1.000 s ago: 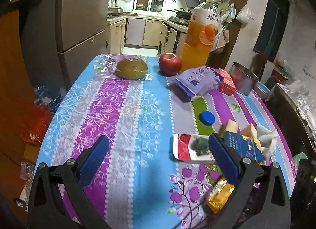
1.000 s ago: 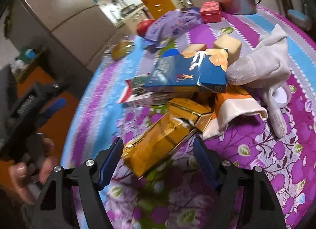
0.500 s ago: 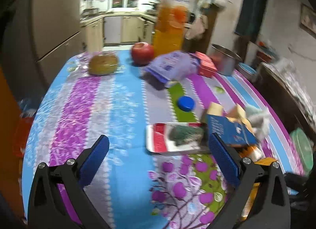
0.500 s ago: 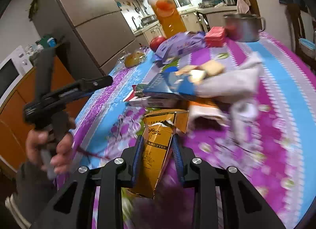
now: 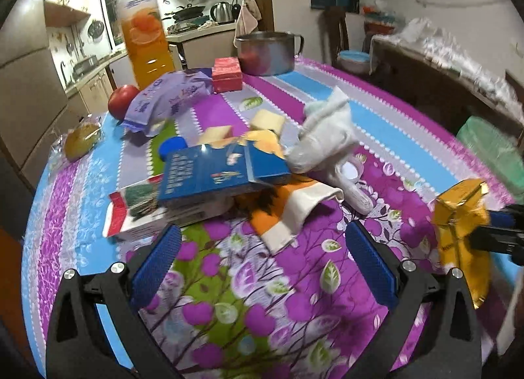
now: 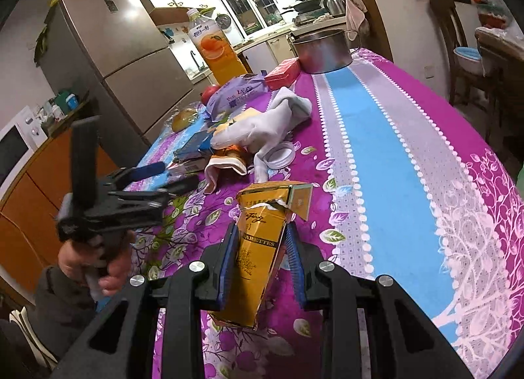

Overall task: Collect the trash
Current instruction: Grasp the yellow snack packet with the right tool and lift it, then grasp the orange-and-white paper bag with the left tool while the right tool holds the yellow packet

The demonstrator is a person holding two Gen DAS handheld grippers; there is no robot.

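The left claw (image 5: pixel 262 248) hangs spread and empty near the flat blue cardboard carton (image 5: pixel 219 172), while the right claw (image 6: pixel 262 258) pinches the torn yellow cigarette pack (image 6: pixel 258 248) above the table (image 6: pixel 393 156). The crumpled pack could slip from that shallow pinch. A flowered purple-and-blue cloth covers the table; a kitchen lies far behind.

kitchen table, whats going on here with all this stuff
A person is clearing trash off the table with a handheld gripper in each hand. The right gripper is shut on an empty yellow cigarette pack, lifted off the cloth. The left gripper is open and empty, pointed at the pile of flattened boxes and wrappers.
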